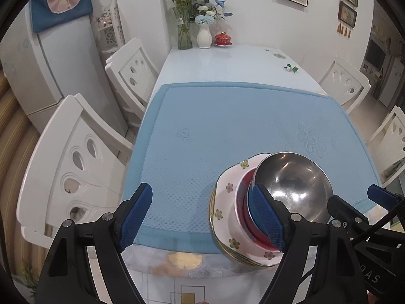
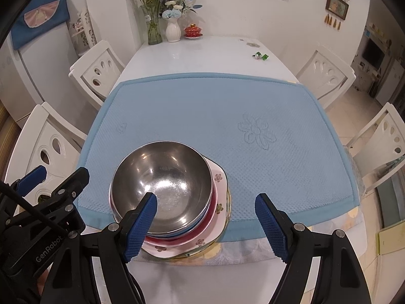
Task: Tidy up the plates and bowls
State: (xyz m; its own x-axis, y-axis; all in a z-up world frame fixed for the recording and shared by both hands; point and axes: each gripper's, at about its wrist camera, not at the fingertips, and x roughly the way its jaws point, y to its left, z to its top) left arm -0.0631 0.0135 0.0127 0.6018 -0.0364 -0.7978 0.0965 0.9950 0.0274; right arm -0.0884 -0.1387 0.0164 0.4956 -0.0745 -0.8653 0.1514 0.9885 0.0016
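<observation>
At the near edge of the blue mat (image 2: 202, 106), the steel bowl (image 2: 162, 185) tops a stack of a red bowl (image 2: 214, 209) and flowered plates (image 2: 219, 177). The left gripper (image 1: 202, 217) stands wide and empty left of the stack; the right gripper (image 2: 206, 225) stands wide and empty, its left finger over the bowl. Beyond the mat stand vases (image 2: 173, 31).

A: What sits on the blue mat (image 1: 227, 126)?

B: A stack at its near right corner: a steel bowl (image 1: 293, 185) on top, red and blue dishes under it, flowered plates (image 1: 227, 202) at the bottom.

A: And the left gripper (image 1: 202, 215)?

B: Jaws wide apart, nothing between them. Its right finger (image 1: 268, 217) overlaps the stack; whether it touches I cannot tell.
</observation>
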